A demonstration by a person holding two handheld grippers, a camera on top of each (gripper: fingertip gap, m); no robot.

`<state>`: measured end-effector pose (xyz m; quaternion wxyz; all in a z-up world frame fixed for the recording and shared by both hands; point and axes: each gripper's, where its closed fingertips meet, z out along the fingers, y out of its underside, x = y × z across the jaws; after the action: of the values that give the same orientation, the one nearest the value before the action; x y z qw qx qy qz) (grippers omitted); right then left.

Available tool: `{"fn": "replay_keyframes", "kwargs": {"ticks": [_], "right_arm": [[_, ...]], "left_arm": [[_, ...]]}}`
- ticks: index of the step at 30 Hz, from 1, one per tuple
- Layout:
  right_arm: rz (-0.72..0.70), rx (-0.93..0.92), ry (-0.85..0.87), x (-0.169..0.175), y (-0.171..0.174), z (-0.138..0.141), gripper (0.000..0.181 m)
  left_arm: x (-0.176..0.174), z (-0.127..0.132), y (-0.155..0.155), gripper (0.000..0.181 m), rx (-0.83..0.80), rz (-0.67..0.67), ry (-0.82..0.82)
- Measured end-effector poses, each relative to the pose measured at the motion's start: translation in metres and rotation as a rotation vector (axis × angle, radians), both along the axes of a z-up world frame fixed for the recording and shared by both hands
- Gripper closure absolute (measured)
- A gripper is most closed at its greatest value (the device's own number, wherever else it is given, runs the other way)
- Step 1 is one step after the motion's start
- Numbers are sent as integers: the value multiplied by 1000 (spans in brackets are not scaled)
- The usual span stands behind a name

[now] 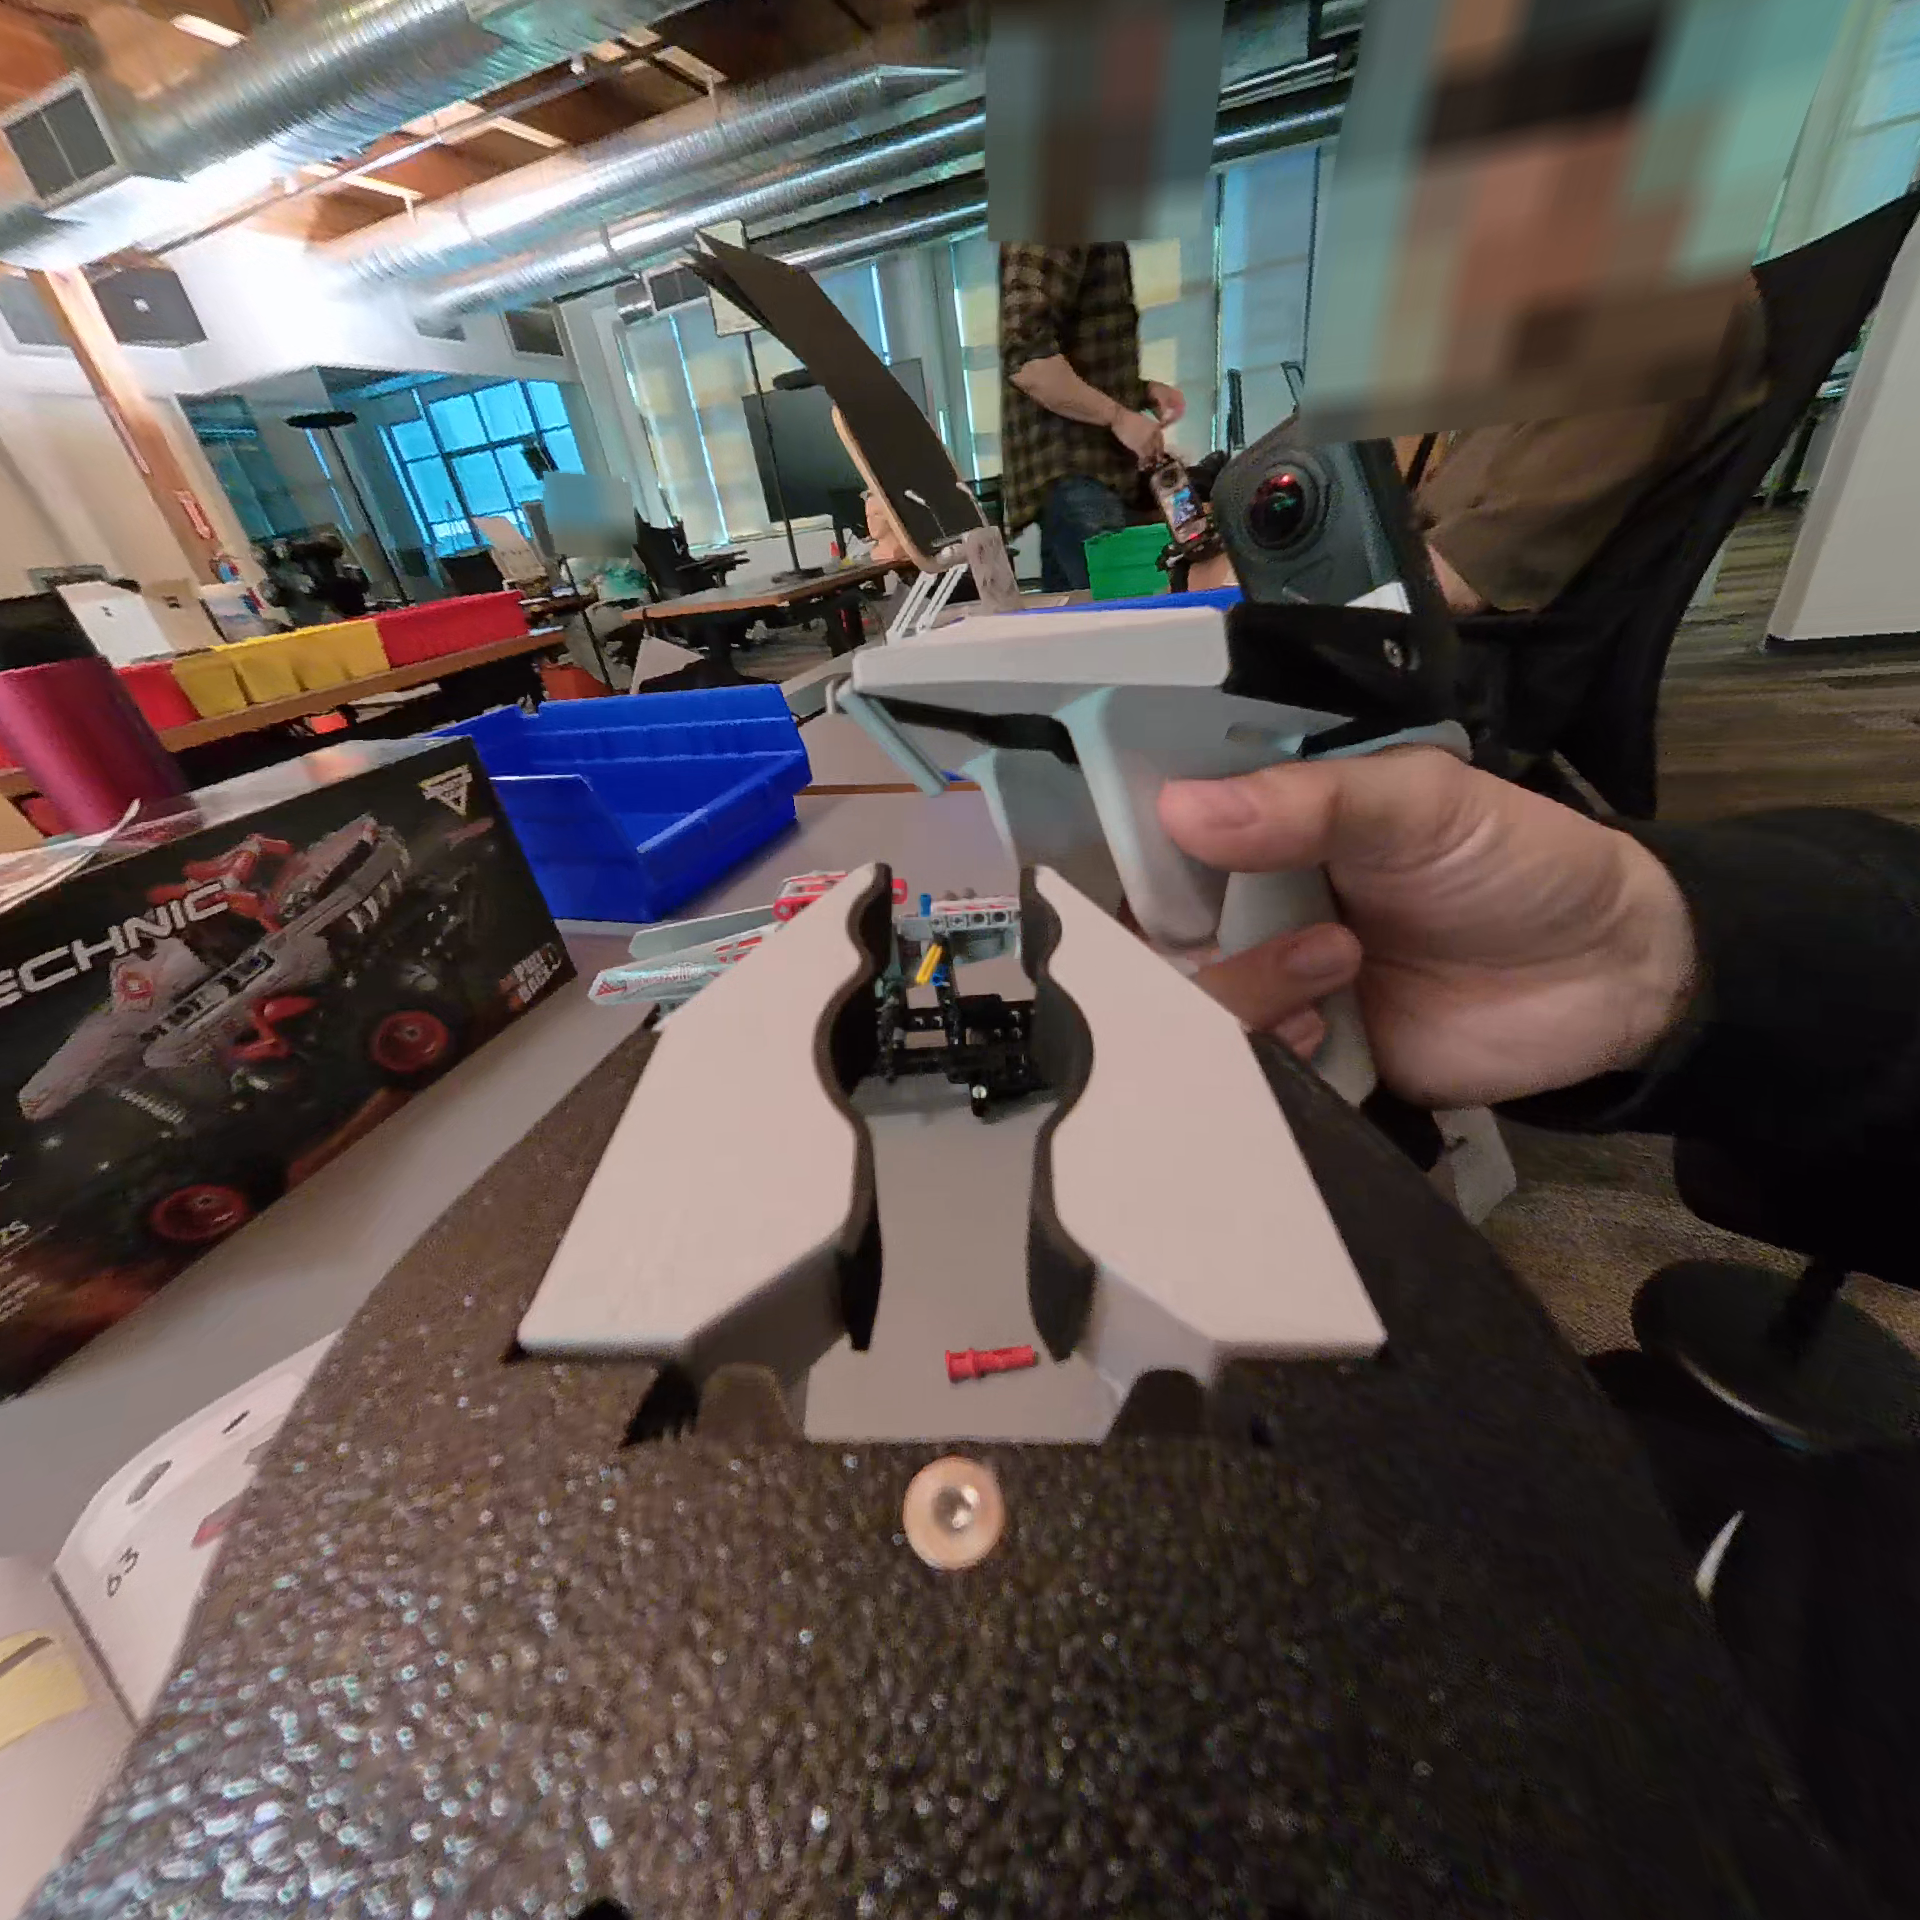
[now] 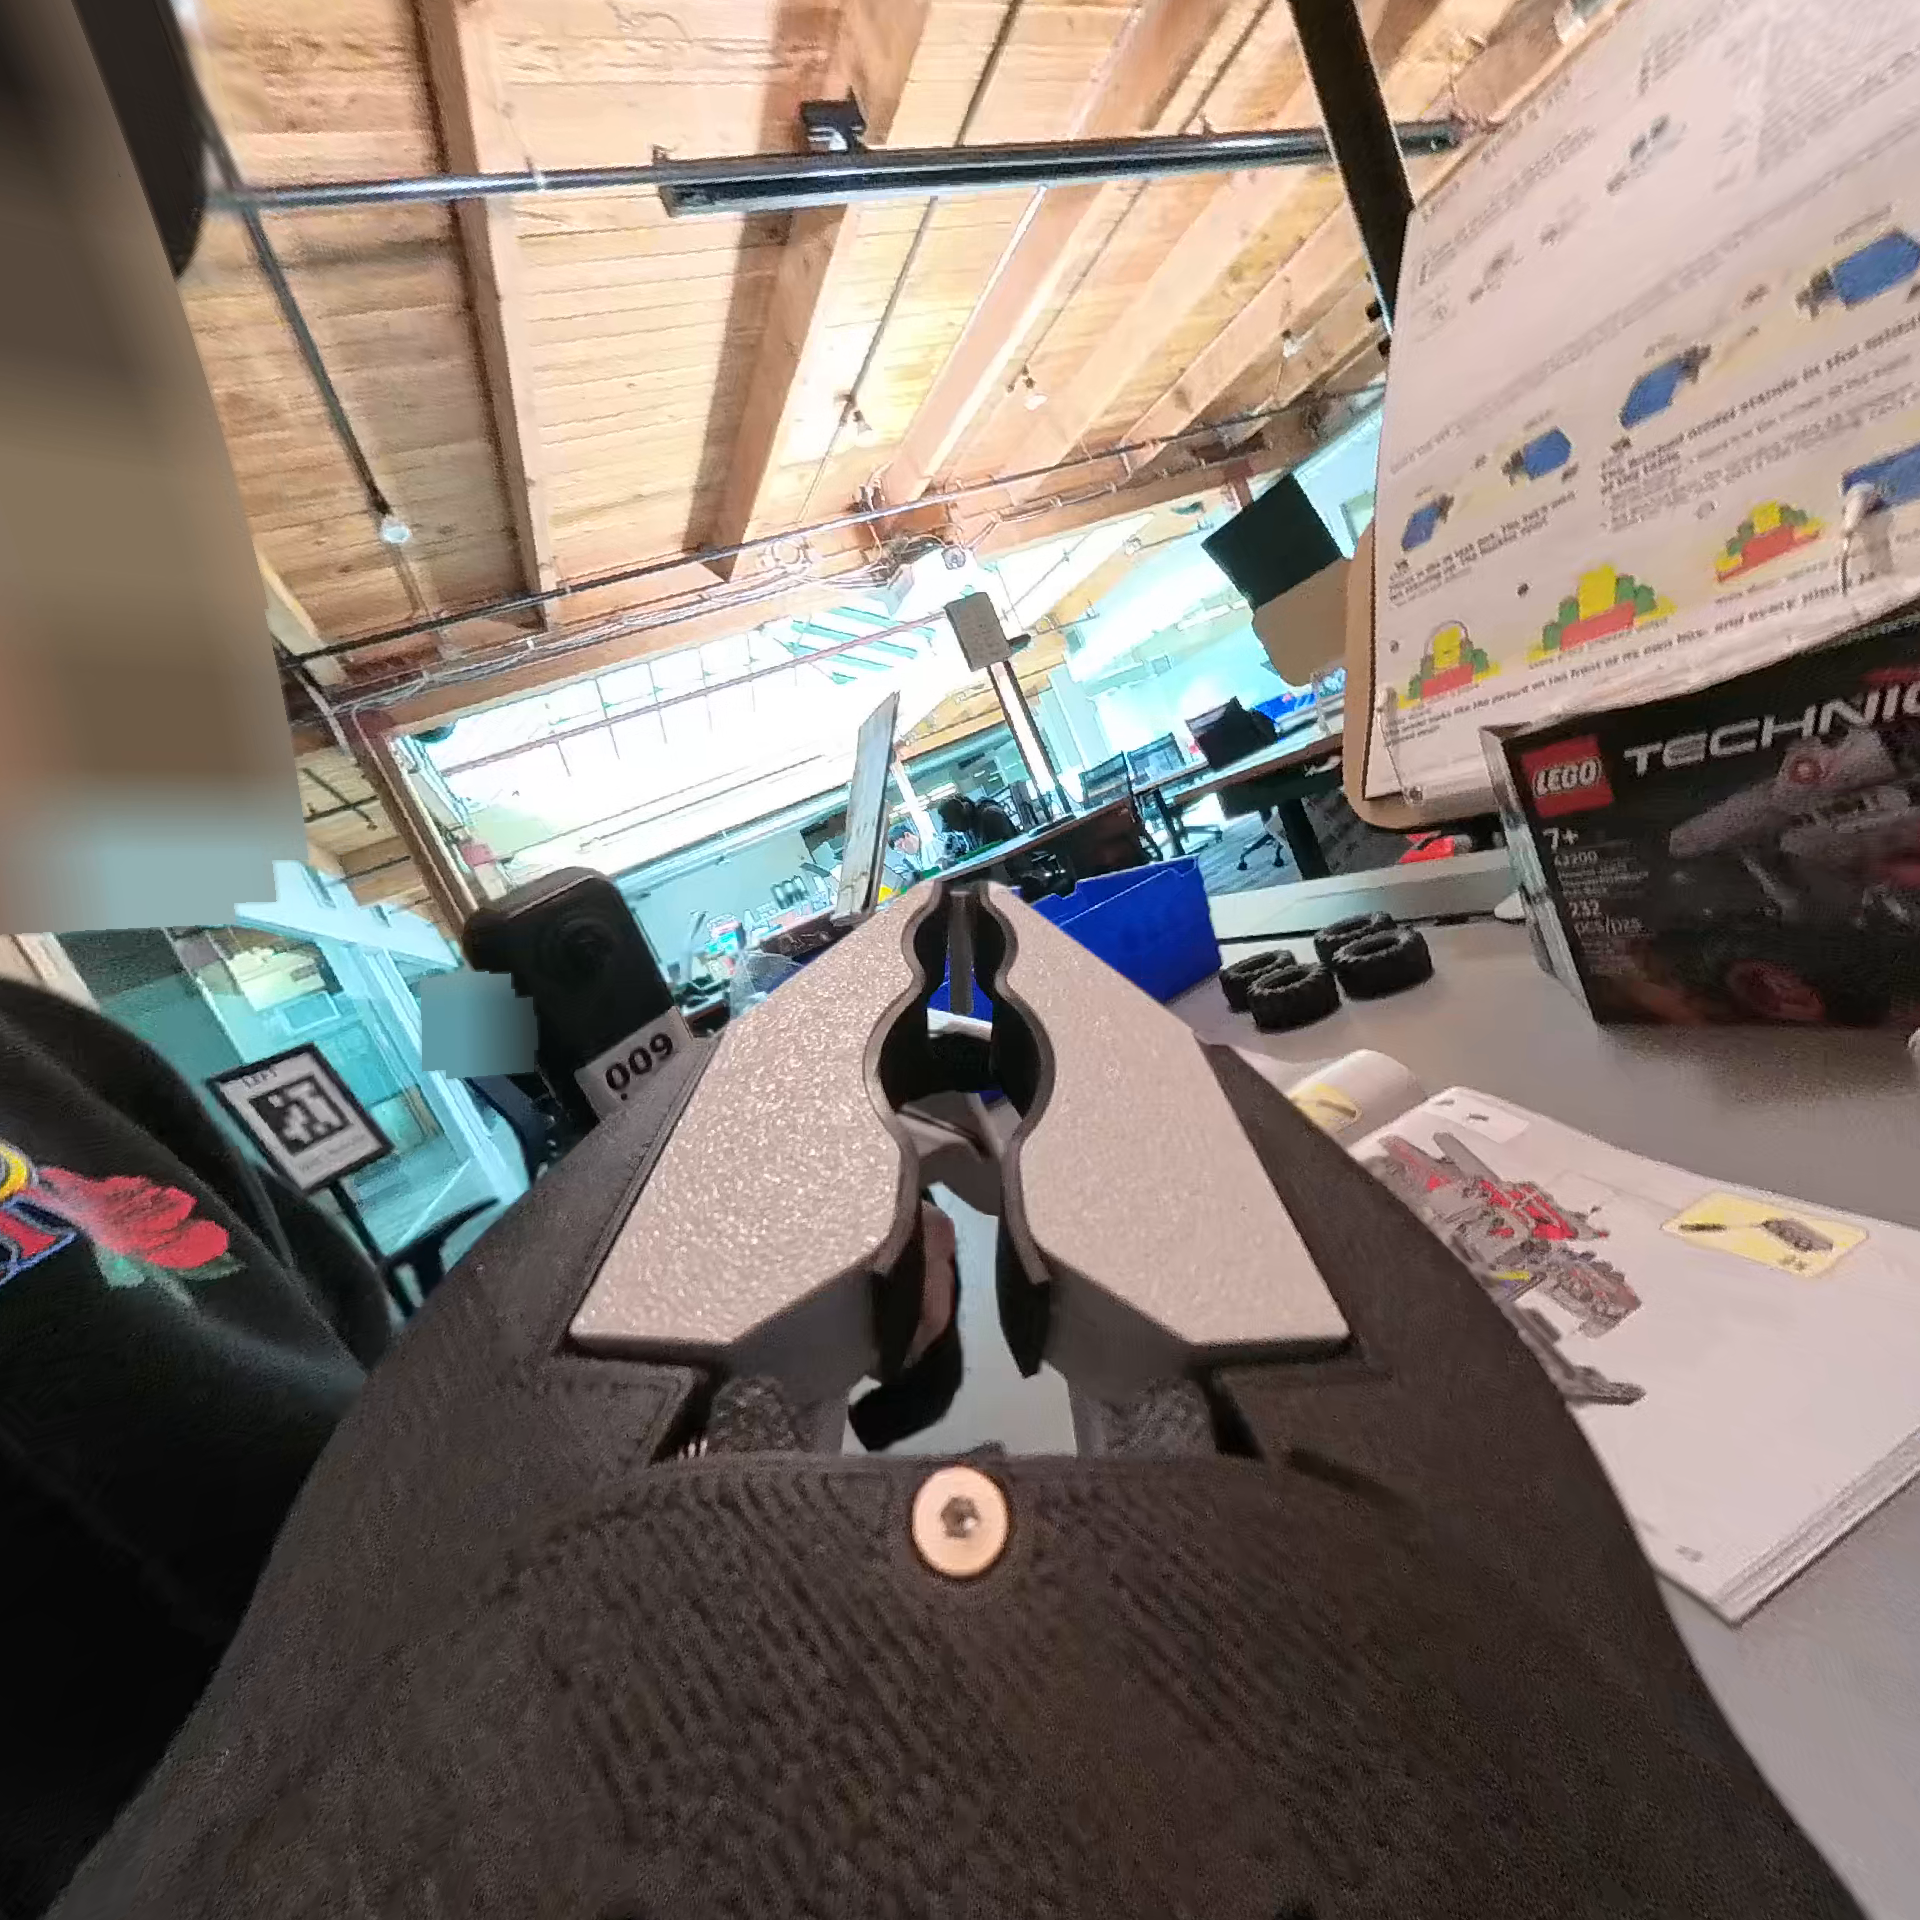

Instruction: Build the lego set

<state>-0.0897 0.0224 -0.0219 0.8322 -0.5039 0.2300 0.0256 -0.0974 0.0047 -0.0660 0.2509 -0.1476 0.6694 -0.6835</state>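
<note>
My left gripper (image 1: 961, 914) is shut on a partly built Lego assembly (image 1: 961, 1023): a black frame with grey beams and yellow and blue pins, held above the table between both pads. My right gripper (image 2: 961, 904) is shut on a thin grey axle (image 2: 961, 956) that stands upright between its fingertips. In the left wrist view the right gripper (image 1: 862, 691) is held by a hand (image 1: 1455, 935) above and to the right of the assembly, with the axle (image 1: 888, 743) slanting down from its tip.
A small red pin (image 1: 992, 1358) lies on the grey table. The Lego box (image 1: 208, 987) (image 2: 1745, 852), a blue bin (image 1: 644, 790) (image 2: 1132, 935), grey stickered panels (image 1: 686, 956), black tyres (image 2: 1320, 971) and an open instruction booklet (image 2: 1662, 1351) are around. A person stands behind. Spacing between my two grippers at the tips: around 4 cm.
</note>
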Motion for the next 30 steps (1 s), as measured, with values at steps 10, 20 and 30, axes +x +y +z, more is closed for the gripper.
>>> {"fn": "replay_keyframes", "kwargs": {"ticks": [10, 20, 30], "right_arm": [[71, 84, 162, 5, 16, -16, 179], [54, 36, 178, 14, 8, -26, 179], [86, 76, 242, 17, 8, -32, 179]], "left_arm": [[11, -1, 12, 180, -5, 105, -41], [19, -8, 20, 181, 47, 145, -58], [17, -13, 18, 179, 82, 129, -82]]}}
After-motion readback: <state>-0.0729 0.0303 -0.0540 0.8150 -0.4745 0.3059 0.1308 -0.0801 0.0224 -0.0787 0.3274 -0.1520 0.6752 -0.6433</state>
